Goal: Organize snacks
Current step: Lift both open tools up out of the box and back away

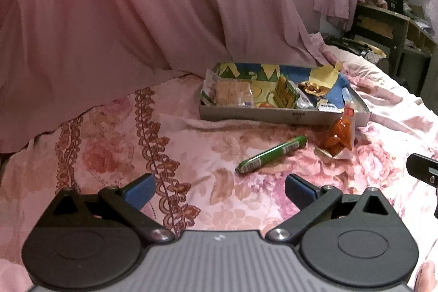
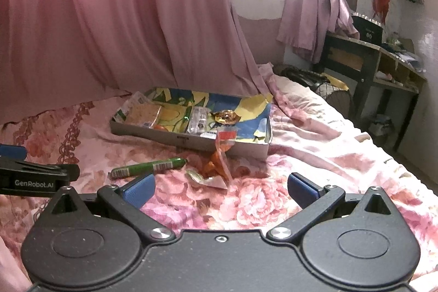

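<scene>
A shallow cardboard box with a colourful lining sits on the bed and holds several snack packs. A green sausage stick lies on the bedspread in front of it. An orange snack packet leans against the box's front wall. My left gripper is open and empty, short of the sausage. My right gripper is open and empty, just short of the orange packet. The left gripper's side shows at the left edge of the right wrist view.
The bed has a pink floral spread. A pink curtain hangs behind the box. A dark wooden desk stands at the right beyond the bed's edge.
</scene>
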Demonstrator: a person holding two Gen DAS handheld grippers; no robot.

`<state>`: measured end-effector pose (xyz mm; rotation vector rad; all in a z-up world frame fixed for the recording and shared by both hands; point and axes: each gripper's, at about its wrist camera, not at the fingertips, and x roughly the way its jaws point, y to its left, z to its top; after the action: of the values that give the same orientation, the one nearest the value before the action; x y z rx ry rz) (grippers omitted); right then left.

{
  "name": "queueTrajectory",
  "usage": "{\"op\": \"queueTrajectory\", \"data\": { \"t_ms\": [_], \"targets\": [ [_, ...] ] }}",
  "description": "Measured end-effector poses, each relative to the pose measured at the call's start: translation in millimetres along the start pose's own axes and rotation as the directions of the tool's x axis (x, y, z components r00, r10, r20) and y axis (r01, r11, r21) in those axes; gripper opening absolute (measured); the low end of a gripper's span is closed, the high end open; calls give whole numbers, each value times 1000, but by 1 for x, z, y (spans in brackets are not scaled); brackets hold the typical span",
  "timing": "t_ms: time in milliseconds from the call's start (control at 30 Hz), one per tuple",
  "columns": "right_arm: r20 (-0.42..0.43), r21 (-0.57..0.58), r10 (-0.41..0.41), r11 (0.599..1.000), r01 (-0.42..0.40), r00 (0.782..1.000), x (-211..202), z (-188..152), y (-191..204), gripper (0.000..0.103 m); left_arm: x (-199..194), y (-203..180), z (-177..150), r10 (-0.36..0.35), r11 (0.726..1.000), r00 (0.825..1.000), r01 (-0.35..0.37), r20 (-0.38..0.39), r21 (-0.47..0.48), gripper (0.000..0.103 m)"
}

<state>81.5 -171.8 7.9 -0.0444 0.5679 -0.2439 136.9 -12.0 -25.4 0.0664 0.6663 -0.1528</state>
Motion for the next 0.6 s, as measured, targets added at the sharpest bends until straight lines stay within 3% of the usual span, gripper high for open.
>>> {"op": "queueTrajectory", "data": {
  "t_ms": [600],
  "targets": [
    [-162,-9,-9,1000,7,987,24,-9,2,102,9,-3,-3,20,1000,997,-19,-71,24,103]
  ]
}}
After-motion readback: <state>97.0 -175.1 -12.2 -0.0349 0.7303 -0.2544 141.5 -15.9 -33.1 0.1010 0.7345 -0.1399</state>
